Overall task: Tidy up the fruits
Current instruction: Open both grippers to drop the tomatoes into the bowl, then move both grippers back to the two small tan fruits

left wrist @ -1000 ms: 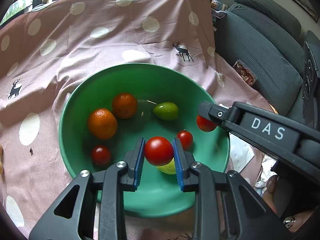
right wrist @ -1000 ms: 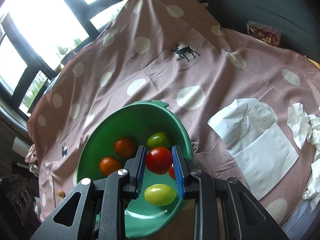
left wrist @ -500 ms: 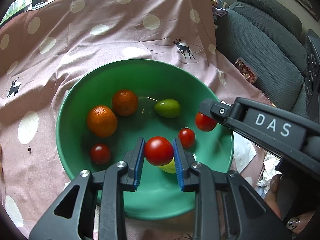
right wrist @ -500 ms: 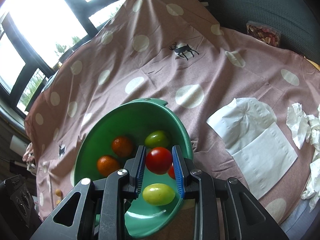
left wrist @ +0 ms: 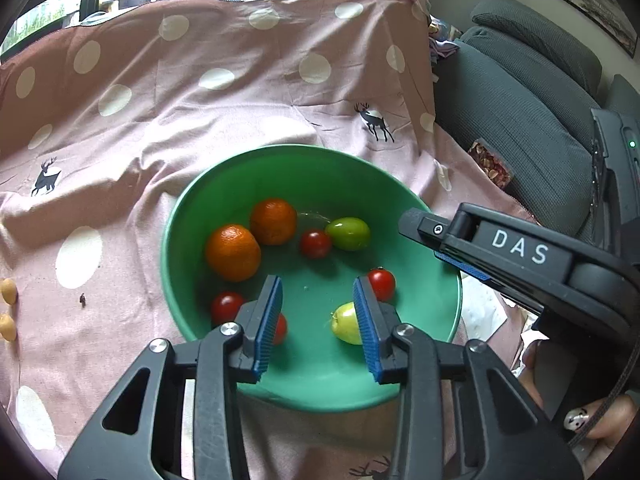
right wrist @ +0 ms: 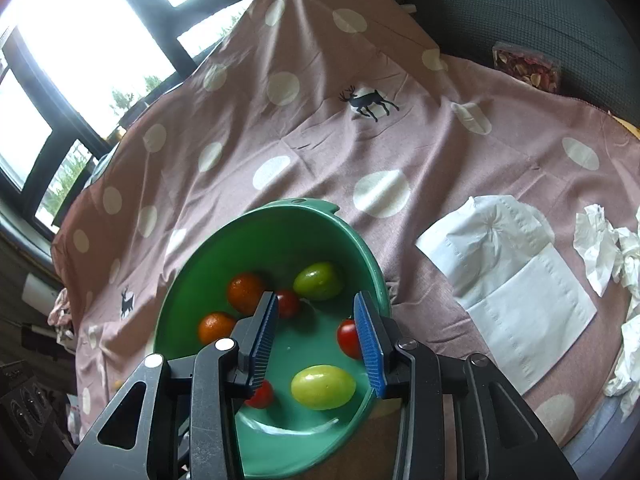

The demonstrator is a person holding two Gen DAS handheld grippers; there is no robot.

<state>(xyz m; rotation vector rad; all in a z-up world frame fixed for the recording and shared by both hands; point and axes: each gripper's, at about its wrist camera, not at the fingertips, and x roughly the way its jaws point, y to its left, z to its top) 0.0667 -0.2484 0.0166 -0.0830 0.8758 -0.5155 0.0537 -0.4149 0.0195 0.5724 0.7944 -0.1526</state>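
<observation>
A green bowl (left wrist: pixel 304 160) on the pink spotted cloth holds two oranges (left wrist: pixel 233 252), a green fruit (left wrist: pixel 348 233), a yellow-green fruit (left wrist: pixel 345 324) and several red tomatoes (left wrist: pixel 315 243). My left gripper (left wrist: pixel 318 316) is open and empty above the bowl's near side. My right gripper (right wrist: pixel 316 330) is open and empty above the same bowl (right wrist: pixel 280 216); its arm (left wrist: pixel 520 256) reaches in from the right in the left wrist view. The yellow-green fruit (right wrist: pixel 323 387) and a tomato (right wrist: pixel 348 338) lie below it.
White paper napkins (right wrist: pixel 508 280) and crumpled tissue (right wrist: pixel 608 248) lie on the cloth to the right. A grey sofa (left wrist: pixel 532 92) with a snack packet (left wrist: pixel 491 163) is at the far right. Two small yellow things (left wrist: pixel 8 308) lie at the left edge.
Both grippers have opened and let go of their red tomatoes, which now lie in the bowl. The left gripper has drawn back a little from the bowl.
</observation>
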